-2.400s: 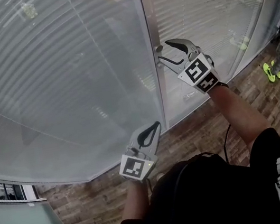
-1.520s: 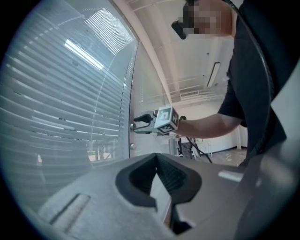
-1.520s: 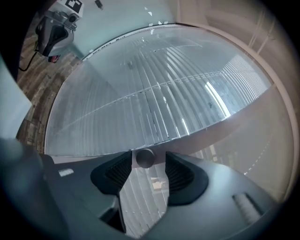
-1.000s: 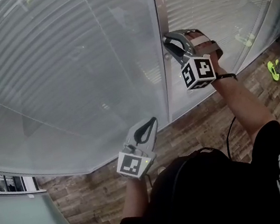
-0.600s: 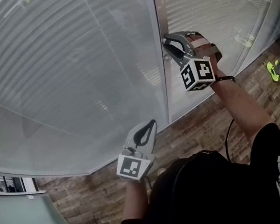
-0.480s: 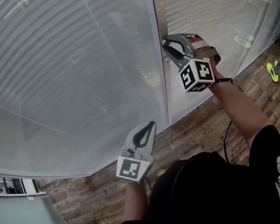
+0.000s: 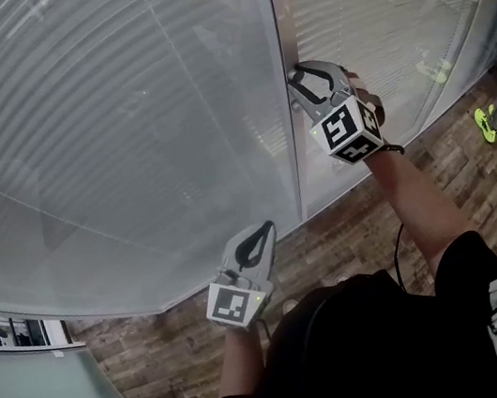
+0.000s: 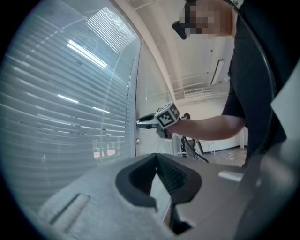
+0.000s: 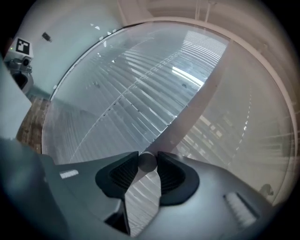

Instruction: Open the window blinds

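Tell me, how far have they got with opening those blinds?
Done: the right gripper sits at the frame between the panes. In hand: its jaws are closed on the small round knob there. To do: the blind slats look mostly shut across both panes, so the opening itself is yet to come. The left gripper hangs shut and empty below.
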A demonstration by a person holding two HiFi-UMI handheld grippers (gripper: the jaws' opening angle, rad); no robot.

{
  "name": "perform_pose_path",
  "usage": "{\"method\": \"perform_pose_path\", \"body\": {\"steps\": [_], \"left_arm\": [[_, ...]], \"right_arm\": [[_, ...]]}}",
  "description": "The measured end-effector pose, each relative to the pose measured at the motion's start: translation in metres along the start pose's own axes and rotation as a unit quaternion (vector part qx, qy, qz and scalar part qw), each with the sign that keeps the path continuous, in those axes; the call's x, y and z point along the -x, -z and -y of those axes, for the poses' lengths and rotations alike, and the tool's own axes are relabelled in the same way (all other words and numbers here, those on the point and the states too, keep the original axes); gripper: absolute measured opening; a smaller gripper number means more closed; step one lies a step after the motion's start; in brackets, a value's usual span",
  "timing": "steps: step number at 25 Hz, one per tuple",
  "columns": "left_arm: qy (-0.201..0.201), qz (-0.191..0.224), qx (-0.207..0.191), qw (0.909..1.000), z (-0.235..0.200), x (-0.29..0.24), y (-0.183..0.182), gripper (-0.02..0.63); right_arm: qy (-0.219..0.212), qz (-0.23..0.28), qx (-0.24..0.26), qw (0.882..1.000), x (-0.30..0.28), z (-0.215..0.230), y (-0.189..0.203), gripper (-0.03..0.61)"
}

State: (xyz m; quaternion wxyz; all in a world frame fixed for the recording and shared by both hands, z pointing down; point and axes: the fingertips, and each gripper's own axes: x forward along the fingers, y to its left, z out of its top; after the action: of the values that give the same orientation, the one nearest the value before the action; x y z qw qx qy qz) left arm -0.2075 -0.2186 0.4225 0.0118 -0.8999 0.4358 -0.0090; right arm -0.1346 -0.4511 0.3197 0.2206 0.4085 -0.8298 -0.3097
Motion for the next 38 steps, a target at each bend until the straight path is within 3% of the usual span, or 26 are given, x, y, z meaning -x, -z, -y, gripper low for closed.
{"method": "perform_pose_path", "body": {"steps": [7,14,25,30,38], "left_arm": [[0.003,-0.007,0.004,1.0,0.003,0.003,0.005,0.005],[-0.001,-0.006,0.005,1.0,0.0,0.007,0.01,0.005],[-0.006,-0.007,0.006,0.9999,-0.002,0.013,0.006,0.005],[-0.008,-0.011,0.008,0.9999,-0.005,0.014,0.007,0.005],[-0.003,-0.012,0.007,0.9999,-0.003,0.013,0.007,0.005]], "right_arm": [[0.019,0.015,-0.115,0.993,-0.001,0.006,0.003,0.13],[0.017,0.039,-0.219,0.975,-0.002,0.005,0.008,0.13],[0.021,0.064,-0.376,0.924,-0.001,0.013,0.013,0.13],[0.017,0.075,-0.442,0.894,-0.003,0.016,0.015,0.13],[0.019,0.076,-0.443,0.893,-0.003,0.015,0.014,0.13]]}}
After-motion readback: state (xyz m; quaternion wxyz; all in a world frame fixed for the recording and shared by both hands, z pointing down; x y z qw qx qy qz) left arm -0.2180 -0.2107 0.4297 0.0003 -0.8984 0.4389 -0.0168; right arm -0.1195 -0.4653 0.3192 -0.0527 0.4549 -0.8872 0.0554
